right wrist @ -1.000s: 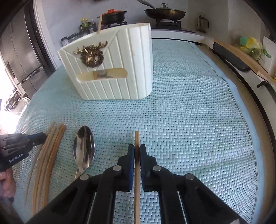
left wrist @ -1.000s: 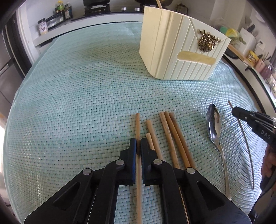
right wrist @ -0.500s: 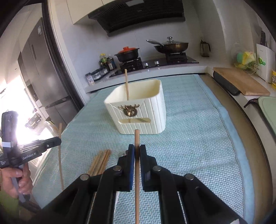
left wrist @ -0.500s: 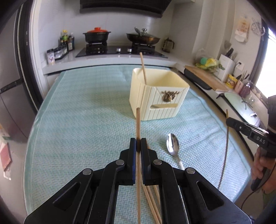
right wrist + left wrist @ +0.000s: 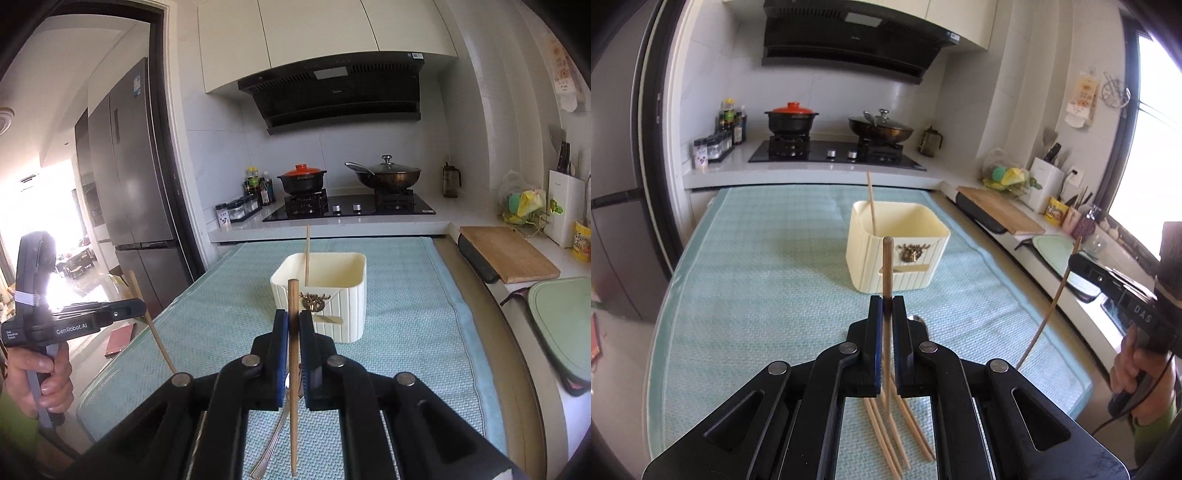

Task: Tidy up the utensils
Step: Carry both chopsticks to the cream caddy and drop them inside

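Your left claw (image 5: 886, 306) is clamped tight on one wooden chopstick (image 5: 886, 266). The stick runs straight up between the two black fingers, and its top end pokes out past the tips. It is in the air, up off the worktop (image 5: 757, 295), which has a pale green woven mat on it. Under that claw, four more chopsticks (image 5: 890, 435) lie on the mat, fanned out side by side.

Your right claw (image 5: 293, 321) is clamped on another chopstick (image 5: 293, 295) in the same way. That stick also stands between the fingers with its top end sticking out. Its bottom end hangs free above the mat. Just behind it, the metal spoon (image 5: 269, 450) lies on the mat.

Both claws point forward and a little down. Your left hand (image 5: 40, 373) grips the handle low at the side. Your right hand (image 5: 1134, 369) does the same on the other side.

Further away, in the middle of the mat, stands the cream holder (image 5: 897, 254) with a gold deer badge. One chopstick (image 5: 871, 201) already leans inside it. Both claws are well apart from the holder.
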Demonstrator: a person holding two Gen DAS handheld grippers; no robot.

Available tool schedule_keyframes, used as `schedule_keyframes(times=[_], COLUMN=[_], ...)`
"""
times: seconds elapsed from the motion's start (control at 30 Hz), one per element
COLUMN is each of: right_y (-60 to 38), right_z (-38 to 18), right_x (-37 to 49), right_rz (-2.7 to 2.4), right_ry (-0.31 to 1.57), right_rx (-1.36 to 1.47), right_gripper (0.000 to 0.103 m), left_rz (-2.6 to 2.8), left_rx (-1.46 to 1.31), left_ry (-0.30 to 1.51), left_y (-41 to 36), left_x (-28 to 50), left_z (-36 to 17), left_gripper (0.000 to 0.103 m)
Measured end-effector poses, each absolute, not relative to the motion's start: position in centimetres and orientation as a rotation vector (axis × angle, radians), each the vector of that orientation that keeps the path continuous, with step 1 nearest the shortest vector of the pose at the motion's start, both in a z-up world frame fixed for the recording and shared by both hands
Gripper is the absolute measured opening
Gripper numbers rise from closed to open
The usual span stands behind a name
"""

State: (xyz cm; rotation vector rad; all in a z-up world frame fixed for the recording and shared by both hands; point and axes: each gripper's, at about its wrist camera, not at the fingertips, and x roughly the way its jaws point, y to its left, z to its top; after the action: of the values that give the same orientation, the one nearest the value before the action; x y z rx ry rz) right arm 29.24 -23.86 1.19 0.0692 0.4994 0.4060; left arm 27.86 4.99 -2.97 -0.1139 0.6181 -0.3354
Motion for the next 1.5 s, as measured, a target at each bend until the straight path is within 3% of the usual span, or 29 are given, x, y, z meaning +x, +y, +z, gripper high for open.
schedule_keyframes(times=[0.73, 1.27, 1.5], right_y=[-24.2, -22.9, -21.2], right_z=[3.2, 11.4, 10.1], right_x=[31.3, 41.1, 47.3], right_rz=[0.394, 0.377, 0.384], right_ry=[0.423, 0.239, 0.258], right_rx=[0.073, 0.038, 0.020], right_gripper=[0.006, 0.006, 0.006], left_rz=[-0.397, -0.394, -0.343], left_rx=[-0.181, -0.150, -0.073], left_ry=[0.556, 0.453, 0.475], left_y=[5.0, 3.2, 0.8], left_x=[29.8, 39.1, 45.2], left_z=[0.7, 8.6, 8.2], left_gripper=[0.003, 0.003, 0.003])
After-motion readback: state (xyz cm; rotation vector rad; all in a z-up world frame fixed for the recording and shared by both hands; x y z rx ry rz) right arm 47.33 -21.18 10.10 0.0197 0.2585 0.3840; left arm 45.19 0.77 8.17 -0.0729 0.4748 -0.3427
